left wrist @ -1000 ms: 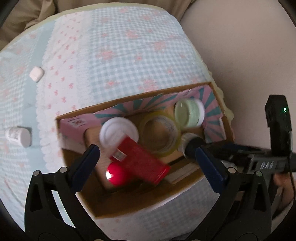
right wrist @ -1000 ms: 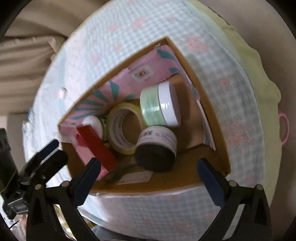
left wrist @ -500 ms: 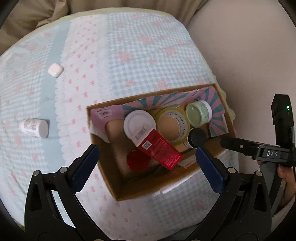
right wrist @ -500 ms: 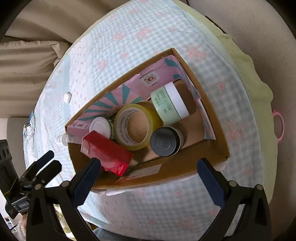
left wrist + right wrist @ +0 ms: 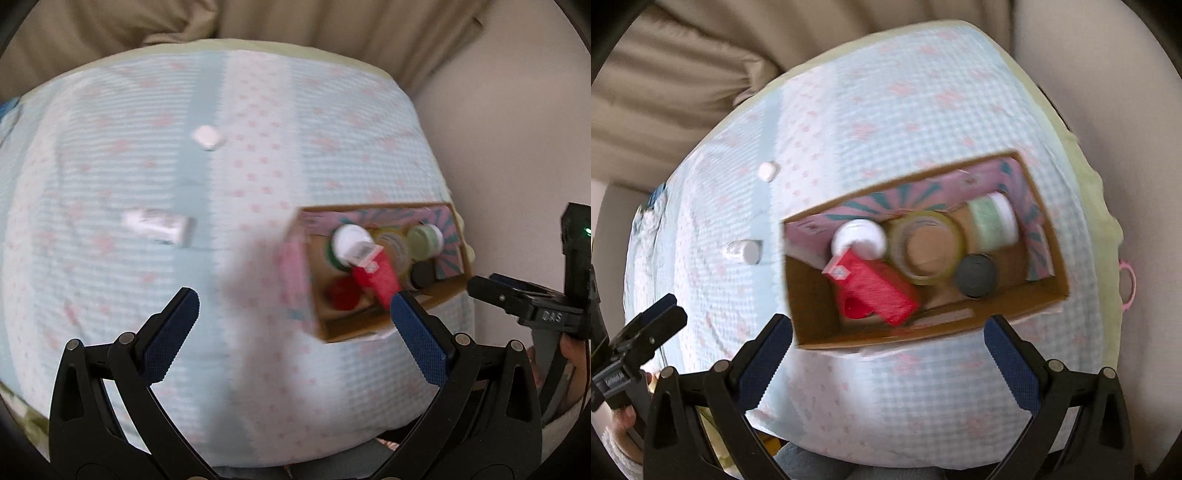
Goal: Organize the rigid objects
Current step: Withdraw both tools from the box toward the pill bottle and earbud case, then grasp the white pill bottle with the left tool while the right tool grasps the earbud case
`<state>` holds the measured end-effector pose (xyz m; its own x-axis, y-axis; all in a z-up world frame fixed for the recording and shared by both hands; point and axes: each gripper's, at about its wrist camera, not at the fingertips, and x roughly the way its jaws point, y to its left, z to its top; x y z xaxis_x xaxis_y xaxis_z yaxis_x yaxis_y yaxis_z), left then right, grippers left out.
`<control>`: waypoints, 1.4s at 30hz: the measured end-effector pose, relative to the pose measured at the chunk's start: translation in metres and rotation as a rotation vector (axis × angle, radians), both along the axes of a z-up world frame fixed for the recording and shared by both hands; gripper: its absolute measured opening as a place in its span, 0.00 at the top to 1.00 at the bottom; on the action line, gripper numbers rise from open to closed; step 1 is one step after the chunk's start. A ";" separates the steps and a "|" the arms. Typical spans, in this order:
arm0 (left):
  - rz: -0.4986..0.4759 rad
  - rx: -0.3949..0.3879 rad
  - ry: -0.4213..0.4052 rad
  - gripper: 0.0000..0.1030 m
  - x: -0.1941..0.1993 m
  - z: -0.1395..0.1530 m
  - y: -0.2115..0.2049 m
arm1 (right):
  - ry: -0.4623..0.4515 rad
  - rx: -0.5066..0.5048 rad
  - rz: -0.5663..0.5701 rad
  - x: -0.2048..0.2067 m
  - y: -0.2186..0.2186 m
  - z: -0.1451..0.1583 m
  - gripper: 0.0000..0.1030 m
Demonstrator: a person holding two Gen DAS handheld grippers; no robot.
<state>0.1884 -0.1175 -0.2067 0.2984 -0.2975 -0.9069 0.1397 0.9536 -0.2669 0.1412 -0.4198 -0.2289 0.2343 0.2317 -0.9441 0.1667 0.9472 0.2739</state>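
Observation:
A cardboard box (image 5: 1015, 314) (image 5: 354, 330) with a pink and teal lining sits on the cloth-covered table. It holds a red carton (image 5: 875, 288), a tape roll (image 5: 925, 247), a green jar (image 5: 991, 223), a dark-lidded jar (image 5: 975, 275), a white-lidded jar (image 5: 858, 234) and a red round thing (image 5: 343, 293). A white bottle (image 5: 159, 225) (image 5: 744, 251) lies on its side left of the box. A small white case (image 5: 208, 137) (image 5: 767, 171) lies farther back. My left gripper (image 5: 291, 319) is open and empty, above the cloth left of the box. My right gripper (image 5: 888, 343) is open and empty, above the box's near wall.
The checked blue and pink cloth (image 5: 110, 295) covers a rounded table with a pale green edge (image 5: 1082, 177). Beige cushions (image 5: 258, 22) lie behind it. A pink ring (image 5: 1128, 284) hangs at the right side.
Both grippers have pulled up and back from the box. The left view has swung left, so the bottle and white case now sit nearer its middle. Box contents have not moved.

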 end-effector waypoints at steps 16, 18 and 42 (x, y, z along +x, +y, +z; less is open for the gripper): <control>0.396 -0.090 0.028 0.00 0.058 0.007 0.163 | -0.112 -0.117 0.360 0.117 0.171 0.062 0.00; 0.450 -0.087 0.050 0.00 0.070 -0.005 0.176 | -0.106 -0.149 0.398 0.140 0.185 0.057 0.00; 1.086 -0.268 0.442 0.01 0.122 -0.223 0.174 | 0.022 -0.275 0.774 0.318 0.271 -0.112 0.00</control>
<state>0.3104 0.0568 -0.4300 0.1886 -0.2781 -0.9419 -0.8560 0.4235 -0.2965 0.4590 -0.1488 -0.3409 0.0840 0.0802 -0.9932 -0.5589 0.8290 0.0197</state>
